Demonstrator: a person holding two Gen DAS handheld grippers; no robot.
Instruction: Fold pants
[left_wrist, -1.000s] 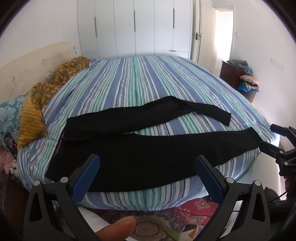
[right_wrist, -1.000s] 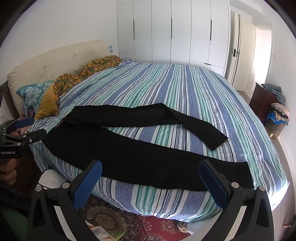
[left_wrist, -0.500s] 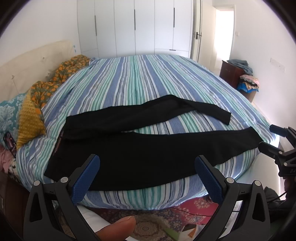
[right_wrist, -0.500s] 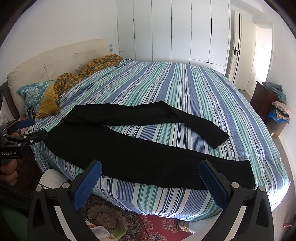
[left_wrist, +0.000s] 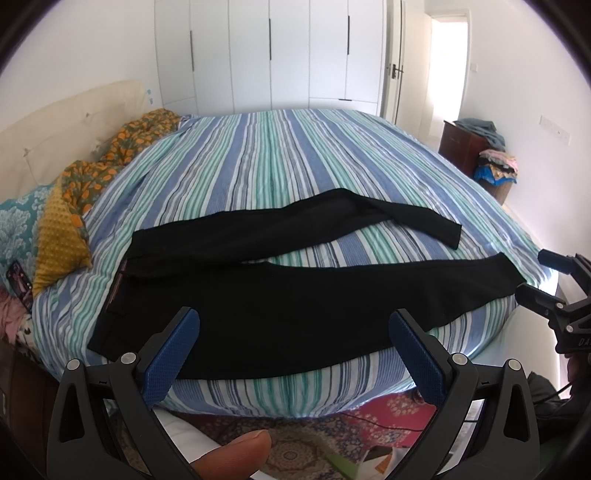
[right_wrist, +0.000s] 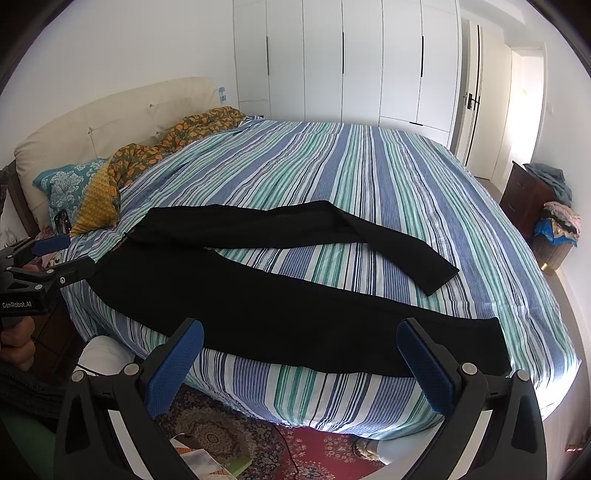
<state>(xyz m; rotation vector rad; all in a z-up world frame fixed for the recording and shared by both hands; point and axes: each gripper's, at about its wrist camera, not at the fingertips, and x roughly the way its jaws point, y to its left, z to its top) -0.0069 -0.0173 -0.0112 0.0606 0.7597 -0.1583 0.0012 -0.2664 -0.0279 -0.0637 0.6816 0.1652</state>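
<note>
— Where were the black pants (left_wrist: 295, 306) when you looked?

— Spread flat on the striped bed (left_wrist: 280, 166), along its near edge. The waistband lay toward the headboard side, the two legs splayed apart toward the foot, the far leg bent partway along, the near leg running straight beside the mattress edge.

— And the grippers?

— Both hung off the bed's near side, above the patterned rug (right_wrist: 229, 435), touching nothing. The left gripper (left_wrist: 293, 350) had its jaws spread wide, the seat and thigh of the pants lying beyond the gap. The right gripper (right_wrist: 299, 354) was likewise wide open, with the lower part of the near leg showing between its blue pads (right_wrist: 424, 365), just beyond them.

— Anything else around?

— An orange-patterned blanket (right_wrist: 177, 140) and a teal pillow (right_wrist: 70, 184) by the headboard, white wardrobes (right_wrist: 343, 59) behind, and a heap of clothes (left_wrist: 495, 166) by the far wall.
</note>
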